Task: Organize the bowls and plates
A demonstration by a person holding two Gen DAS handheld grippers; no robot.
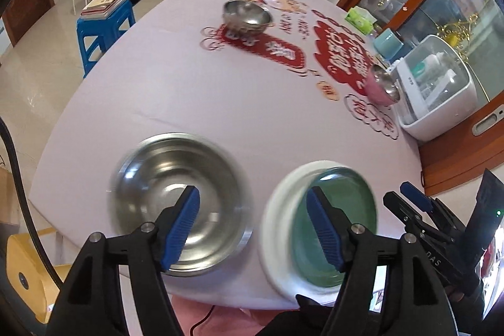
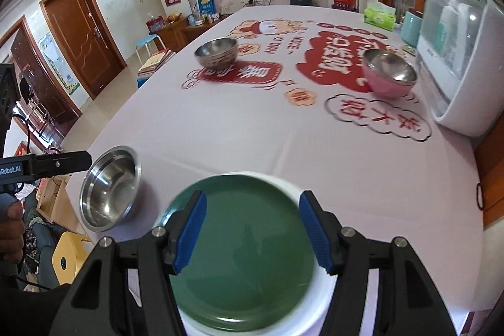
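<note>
Right wrist view had the green plate (image 2: pixel 245 257) stacked on a white plate (image 2: pixel 285 181) at the table's (image 2: pixel 252 134) near edge, both grippers (image 2: pixel 252 232) gaping, empty. I'd stack the pink bowl (image 2: pixel 386 84) next, gripping its rim squarely.

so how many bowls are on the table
3: a steel bowl at the near left edge, a steel bowl far centre, a pink bowl far right. None seem hidden.
</note>
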